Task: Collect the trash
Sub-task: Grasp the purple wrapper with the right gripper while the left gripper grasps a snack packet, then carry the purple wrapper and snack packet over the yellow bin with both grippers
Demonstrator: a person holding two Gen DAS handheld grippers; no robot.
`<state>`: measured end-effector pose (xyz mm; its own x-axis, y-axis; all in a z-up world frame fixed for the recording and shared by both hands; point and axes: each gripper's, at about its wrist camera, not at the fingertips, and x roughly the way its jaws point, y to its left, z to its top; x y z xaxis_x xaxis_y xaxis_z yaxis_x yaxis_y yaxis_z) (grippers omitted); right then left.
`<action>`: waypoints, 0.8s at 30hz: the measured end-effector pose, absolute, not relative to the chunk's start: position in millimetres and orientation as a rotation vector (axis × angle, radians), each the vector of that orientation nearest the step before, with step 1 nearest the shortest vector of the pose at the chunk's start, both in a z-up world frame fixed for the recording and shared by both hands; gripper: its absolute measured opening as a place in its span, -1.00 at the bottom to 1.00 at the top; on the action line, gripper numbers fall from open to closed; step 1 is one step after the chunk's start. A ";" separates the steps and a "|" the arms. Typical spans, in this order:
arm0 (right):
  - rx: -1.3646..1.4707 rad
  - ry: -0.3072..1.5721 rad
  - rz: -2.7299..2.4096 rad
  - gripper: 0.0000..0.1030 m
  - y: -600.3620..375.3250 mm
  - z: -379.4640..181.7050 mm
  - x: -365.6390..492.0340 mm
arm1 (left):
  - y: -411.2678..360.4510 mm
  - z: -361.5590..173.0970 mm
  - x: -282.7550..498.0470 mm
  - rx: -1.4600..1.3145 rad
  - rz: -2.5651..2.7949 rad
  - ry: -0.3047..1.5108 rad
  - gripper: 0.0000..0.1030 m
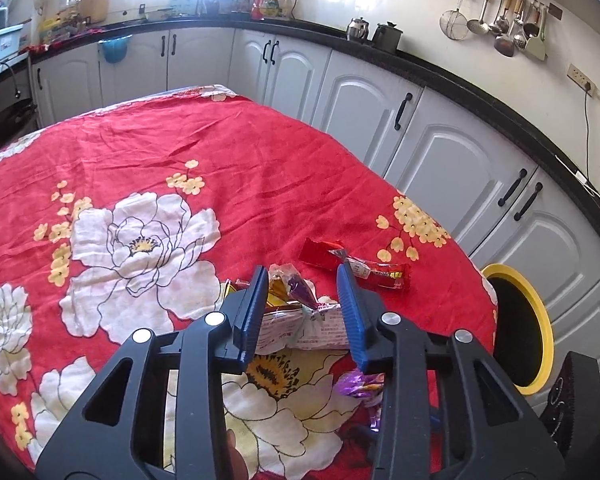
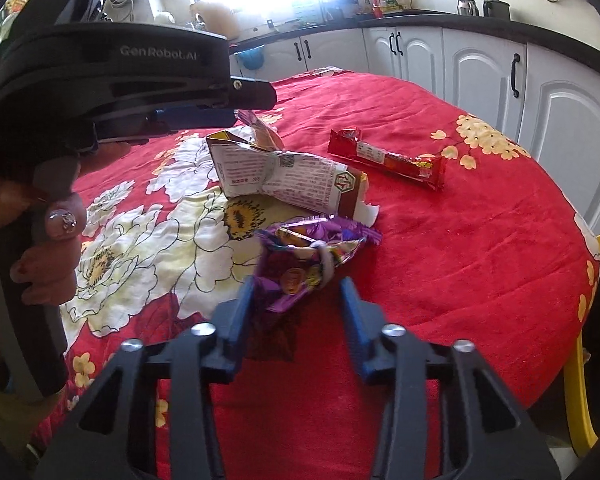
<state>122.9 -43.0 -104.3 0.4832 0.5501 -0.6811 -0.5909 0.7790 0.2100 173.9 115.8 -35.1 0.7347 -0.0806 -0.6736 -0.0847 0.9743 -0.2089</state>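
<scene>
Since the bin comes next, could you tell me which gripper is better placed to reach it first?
Probably right. The right gripper, around the purple wrapper, is on the side of the yellow-rimmed bin; the left gripper, on the white wrapper, sits farther from it.

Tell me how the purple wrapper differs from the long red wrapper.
The purple wrapper is crumpled and knotted; the red wrapper lies long and fairly flat. The purple wrapper sits between the right gripper's fingers; the red wrapper lies apart, nearer the cabinets, with no gripper at it. The purple wrapper is shiny foil with yellow print; the red wrapper carries a white label. Both rest on the red floral tablecloth.
</scene>
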 end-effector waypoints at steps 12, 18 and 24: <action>-0.045 0.794 0.710 -0.63 -61.5 -99.0 116.7 | 112.5 -46.5 178.8 -0.232 0.019 0.773 -0.93; -0.023 0.778 0.702 -0.64 -76.6 -92.1 114.6 | 107.3 -35.5 171.6 -0.214 0.026 0.726 -0.94; 0.000 0.756 0.688 -0.65 -92.8 -83.3 113.0 | 97.3 -18.0 164.0 -0.206 0.004 0.682 -0.94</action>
<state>113.0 -92.8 -83.3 0.5215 0.5742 -0.6311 -0.5746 0.7832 0.2378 164.0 97.3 -18.0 0.7772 -0.0640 -0.6260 -0.0707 0.9796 -0.1879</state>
